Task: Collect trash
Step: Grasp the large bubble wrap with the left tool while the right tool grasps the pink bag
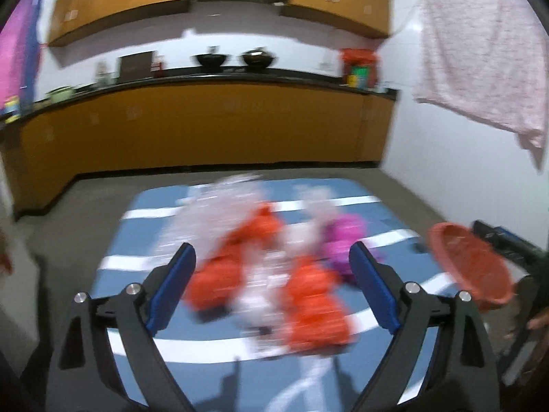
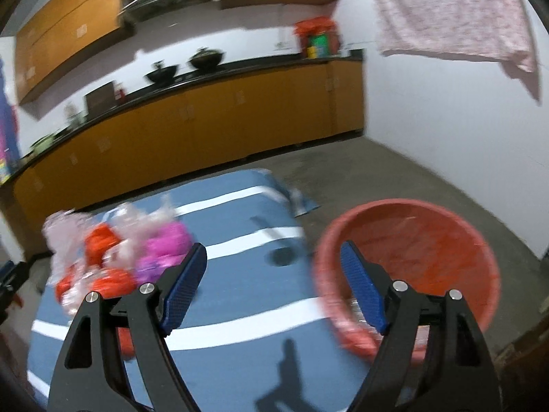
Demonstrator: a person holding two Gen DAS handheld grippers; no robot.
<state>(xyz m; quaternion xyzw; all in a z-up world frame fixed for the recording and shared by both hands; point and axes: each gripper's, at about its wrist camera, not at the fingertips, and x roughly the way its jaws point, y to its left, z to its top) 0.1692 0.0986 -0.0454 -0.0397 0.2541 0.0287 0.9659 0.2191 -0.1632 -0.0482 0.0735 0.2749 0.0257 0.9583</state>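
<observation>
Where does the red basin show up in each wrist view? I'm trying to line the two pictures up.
Left wrist view: the red basin sits at the right edge, seen tilted, beyond the mat's right side.
Right wrist view: the red basin fills the lower right, partly behind the right tongs.
Shared landmark: the blue mat with white stripes, left of the basin in both.

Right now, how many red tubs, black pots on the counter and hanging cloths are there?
Red tub: 1
Black pots: 2
Hanging cloth: 1
Total: 4
</observation>
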